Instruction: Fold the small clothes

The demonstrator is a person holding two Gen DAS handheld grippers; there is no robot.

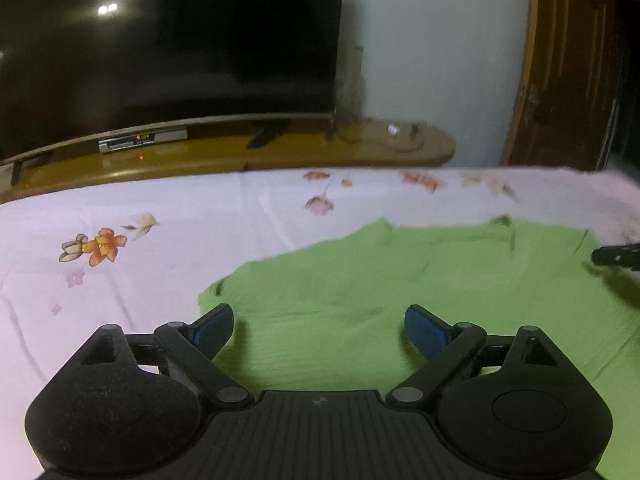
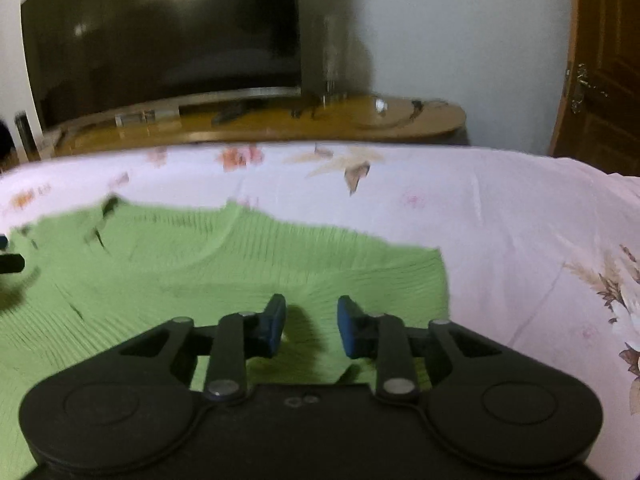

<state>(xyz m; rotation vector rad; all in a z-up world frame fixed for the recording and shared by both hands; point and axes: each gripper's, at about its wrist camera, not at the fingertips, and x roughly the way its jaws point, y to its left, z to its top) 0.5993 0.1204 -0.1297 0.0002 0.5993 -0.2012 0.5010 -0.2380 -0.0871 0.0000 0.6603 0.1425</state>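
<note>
A light green ribbed garment (image 1: pixel 360 272) lies spread flat on a bed with a pale floral sheet (image 1: pixel 160 208). My left gripper (image 1: pixel 319 324) hovers over the garment's near left part, its blue pads wide apart with nothing between them. In the right wrist view the same green garment (image 2: pixel 200 264) fills the left and middle. My right gripper (image 2: pixel 312 320) is over its near right part, jaws narrowly apart, with only flat cloth and shadow showing in the gap. The tip of the other gripper shows at each view's edge.
Beyond the bed's far edge stand a wooden TV bench (image 1: pixel 320 152) with a dark television (image 1: pixel 160 40) and small items on it. A wooden door (image 1: pixel 560 80) is at the right. Bare sheet (image 2: pixel 520 220) lies to the garment's right.
</note>
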